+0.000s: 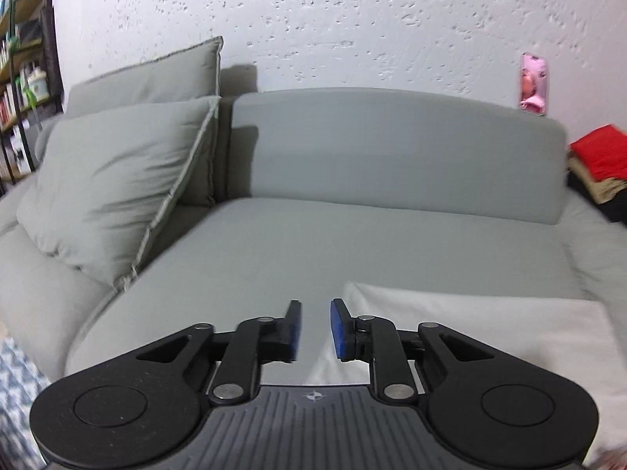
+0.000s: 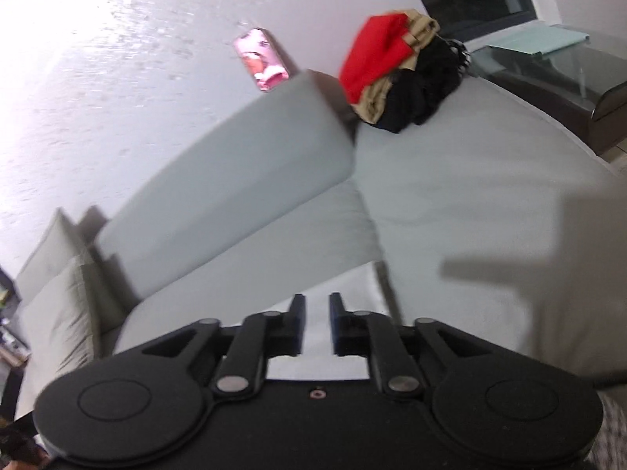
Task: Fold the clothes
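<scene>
Leftmost, two grey fabric cushions [image 1: 117, 180] lean at about ten o'clock in the left wrist view, and the grey upholstered sofa seat [image 1: 333, 243] runs wide and bare toward twelve. The left gripper [image 1: 315, 331] hovers over that seat with its jaws spread and nothing between the blue pads. A flat white cloth garment [image 1: 490, 333] lies on the seat at about four o'clock, its near left edge just beside the right-hand pad. Whether it is folded or merely spread flat, I cannot tell.

Further right, the right gripper [image 2: 317, 323] also has its jaws parted and empty, with the white cloth under and beyond them. A heap of red, tan and black clothes [image 2: 399, 74] sits at one o'clock, well apart, on the sofa's far end.

Likely trouble: a pad closing at the cloth's edge could catch only one layer or drag the sofa cover, skewing any fold. The right view is blurred, so a fast approach may miss the hem. Open room lies toward twelve; the cushions and backrest [image 1: 392, 149] bound it.
</scene>
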